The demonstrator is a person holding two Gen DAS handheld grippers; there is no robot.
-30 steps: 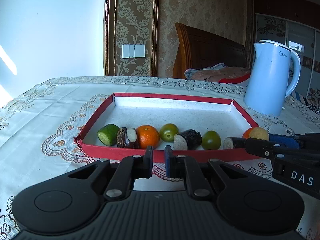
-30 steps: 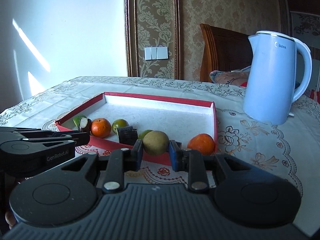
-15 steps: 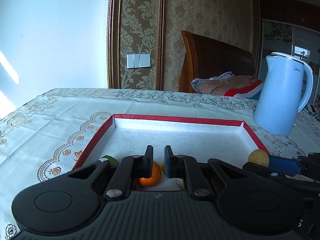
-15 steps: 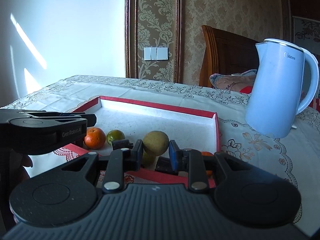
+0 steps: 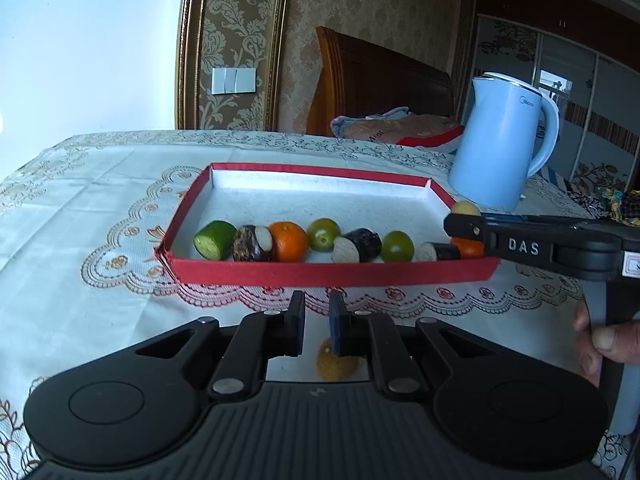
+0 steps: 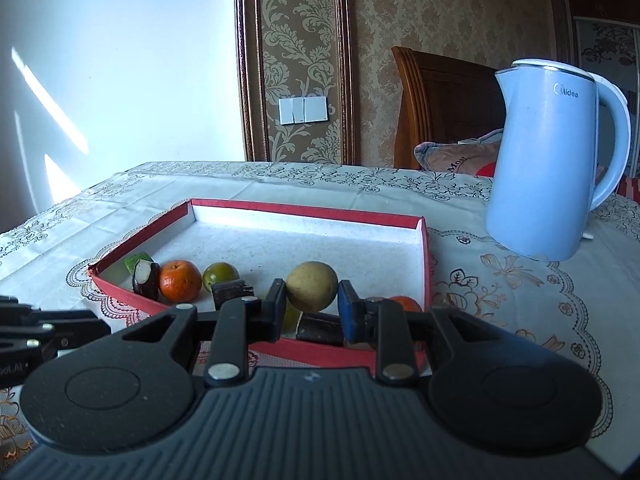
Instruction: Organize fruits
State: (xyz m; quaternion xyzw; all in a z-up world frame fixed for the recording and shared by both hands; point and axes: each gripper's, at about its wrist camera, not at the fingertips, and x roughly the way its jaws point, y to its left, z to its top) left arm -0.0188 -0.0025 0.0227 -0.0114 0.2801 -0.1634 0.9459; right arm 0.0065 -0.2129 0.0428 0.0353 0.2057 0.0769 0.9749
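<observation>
My right gripper (image 6: 311, 306) is clamping the yellow-green fruit (image 6: 312, 286) above the red tray (image 6: 308, 213). My left gripper (image 5: 317, 322) is sitting closed and empty before the tray, perhaps above a yellowish fruit (image 5: 336, 366).

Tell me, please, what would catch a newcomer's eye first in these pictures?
Probably the red tray on the lace tablecloth, with fruit pieces lined up along its near edge, the bright orange standing out. Next, the right gripper is shut on a yellowish-brown round fruit above the tray's right end. A pale blue kettle stands right of the tray.
</observation>
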